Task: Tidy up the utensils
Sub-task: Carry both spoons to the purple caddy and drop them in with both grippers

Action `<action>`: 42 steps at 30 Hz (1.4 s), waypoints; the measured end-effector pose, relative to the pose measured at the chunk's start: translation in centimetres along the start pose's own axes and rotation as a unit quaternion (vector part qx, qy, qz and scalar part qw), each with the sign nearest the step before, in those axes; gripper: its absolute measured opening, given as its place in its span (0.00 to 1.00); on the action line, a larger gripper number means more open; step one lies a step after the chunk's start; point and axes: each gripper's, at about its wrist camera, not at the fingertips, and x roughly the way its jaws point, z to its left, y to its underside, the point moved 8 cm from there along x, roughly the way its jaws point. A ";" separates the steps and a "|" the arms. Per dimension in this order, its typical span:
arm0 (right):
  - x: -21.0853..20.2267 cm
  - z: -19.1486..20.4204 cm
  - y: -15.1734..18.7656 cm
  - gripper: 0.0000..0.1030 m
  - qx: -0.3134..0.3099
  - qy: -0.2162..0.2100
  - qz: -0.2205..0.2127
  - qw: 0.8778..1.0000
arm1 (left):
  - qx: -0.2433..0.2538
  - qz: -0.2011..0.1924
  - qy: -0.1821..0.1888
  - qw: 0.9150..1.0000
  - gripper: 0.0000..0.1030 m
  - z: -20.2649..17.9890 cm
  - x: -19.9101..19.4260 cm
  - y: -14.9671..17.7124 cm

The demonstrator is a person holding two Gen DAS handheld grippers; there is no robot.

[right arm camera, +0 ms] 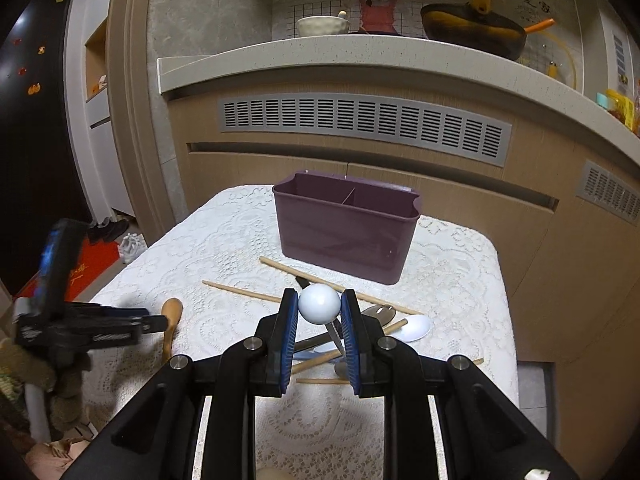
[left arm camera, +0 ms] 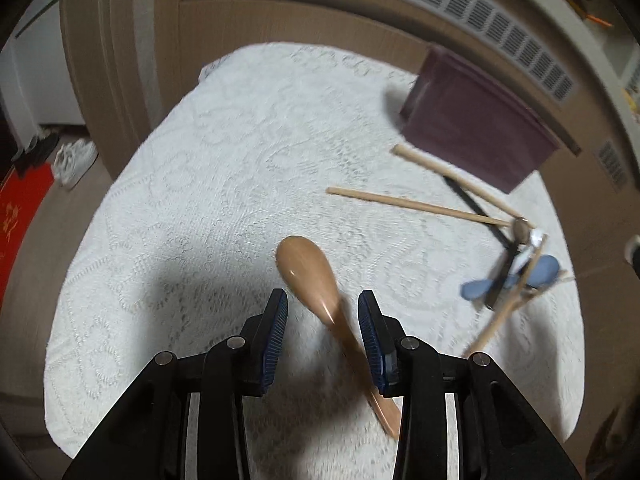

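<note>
The left gripper (left arm camera: pixel 323 308) hangs with jaws spread, gripping nothing, and the wooden spoon (left arm camera: pixel 316 280) lies right between its fingers: bowl ahead, handle running back under the right finger, long axis nearly along the gripper's reach. So the left arm looks nearest to it. Over to the right gripper (right arm camera: pixel 319 305), clamped on a white spoon (right arm camera: pixel 319 303), bowl forward. Dead ahead of it stands the purple caddy (right arm camera: pixel 344 232), two compartments split by a divider; nothing shows inside.
</note>
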 end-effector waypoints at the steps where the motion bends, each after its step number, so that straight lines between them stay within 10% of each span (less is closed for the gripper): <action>1: 0.0 -0.3 0.1 0.20 0.004 0.000 0.000 1.000 | -0.007 0.008 -0.006 1.000 0.37 0.2 0.7 -0.1; 8: -0.3 -0.9 0.8 0.20 0.009 0.006 0.000 1.000 | 0.068 -0.042 -0.070 0.994 0.33 -1.5 1.9 -1.1; 15: -1.6 -0.8 0.9 0.20 0.008 -0.011 0.002 1.000 | 0.120 -0.114 -0.016 0.986 0.33 -3.9 -3.0 0.7; 31: -5.5 -1.3 -3.3 0.20 0.016 -0.018 -0.048 0.999 | 0.201 -0.312 0.042 0.928 0.30 -11.2 -17.3 -4.3; 42: -9.1 -3.1 -14.8 0.20 -0.002 -0.016 -0.132 0.991 | 0.237 -0.392 0.050 0.888 0.30 -15.9 -24.3 -13.4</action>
